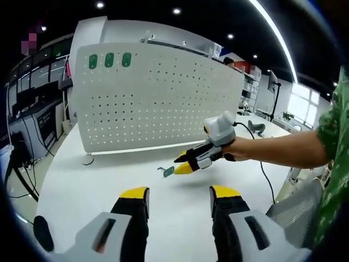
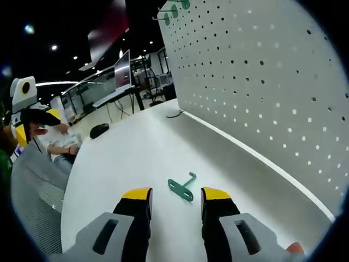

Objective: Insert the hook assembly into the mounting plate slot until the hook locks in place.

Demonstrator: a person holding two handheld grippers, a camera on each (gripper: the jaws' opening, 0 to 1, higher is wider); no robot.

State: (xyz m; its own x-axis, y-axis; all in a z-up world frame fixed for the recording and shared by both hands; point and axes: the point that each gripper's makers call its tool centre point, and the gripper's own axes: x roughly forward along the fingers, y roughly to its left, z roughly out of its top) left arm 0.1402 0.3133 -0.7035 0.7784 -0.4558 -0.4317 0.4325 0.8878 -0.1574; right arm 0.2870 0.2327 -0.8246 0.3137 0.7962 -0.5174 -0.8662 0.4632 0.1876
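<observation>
A small green hook [image 2: 182, 187] lies flat on the white table, just ahead of my right gripper [image 2: 175, 197], whose jaws stand open on either side of it without touching. In the left gripper view the same hook [image 1: 167, 171] rests by the yellow tips of the right gripper [image 1: 182, 164], held by a hand reaching in from the right. The white perforated mounting plate [image 1: 158, 98] stands upright behind, with three green hooks [image 1: 109, 60] hung at its top left. My left gripper [image 1: 180, 195] is open over bare table, nothing between its jaws.
A black cable [image 1: 260, 158] trails across the table behind the hand. A dark mouse [image 2: 99, 130] lies near the far table edge. A mesh chair [image 2: 32, 196] stands at the left, with desks and monitors [image 2: 121, 68] beyond.
</observation>
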